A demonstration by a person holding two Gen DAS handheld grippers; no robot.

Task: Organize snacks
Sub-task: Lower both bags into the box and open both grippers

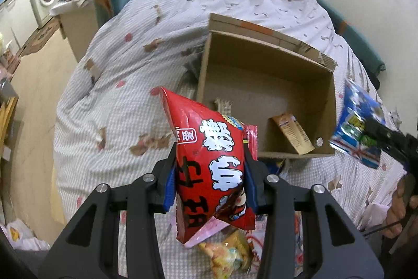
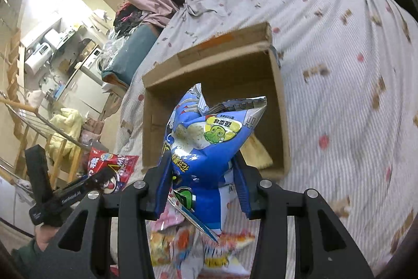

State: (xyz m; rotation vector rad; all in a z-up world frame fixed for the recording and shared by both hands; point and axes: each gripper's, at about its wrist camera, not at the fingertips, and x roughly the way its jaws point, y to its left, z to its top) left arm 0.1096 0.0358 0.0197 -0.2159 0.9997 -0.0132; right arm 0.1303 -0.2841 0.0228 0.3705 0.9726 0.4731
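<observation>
Snacks are held aloft: red bag [image 1: 214, 169] gripped in the left claw [image 1: 210, 174], blue bag [image 2: 206, 148] in the right claw [image 2: 201, 174].
Both are best carried over the cardboard box [image 1: 263, 54] on the bed [image 1: 109, 85] and released low inside, clear of the rim.

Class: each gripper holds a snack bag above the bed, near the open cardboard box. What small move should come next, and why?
Probably carry the red puffed snack bag, pinched in the left gripper, forward over the open brown cardboard box. The box holds only a small orange packet with bare floor around it, and the right gripper, with its blue snack bag, already hangs nearer the opening.
</observation>
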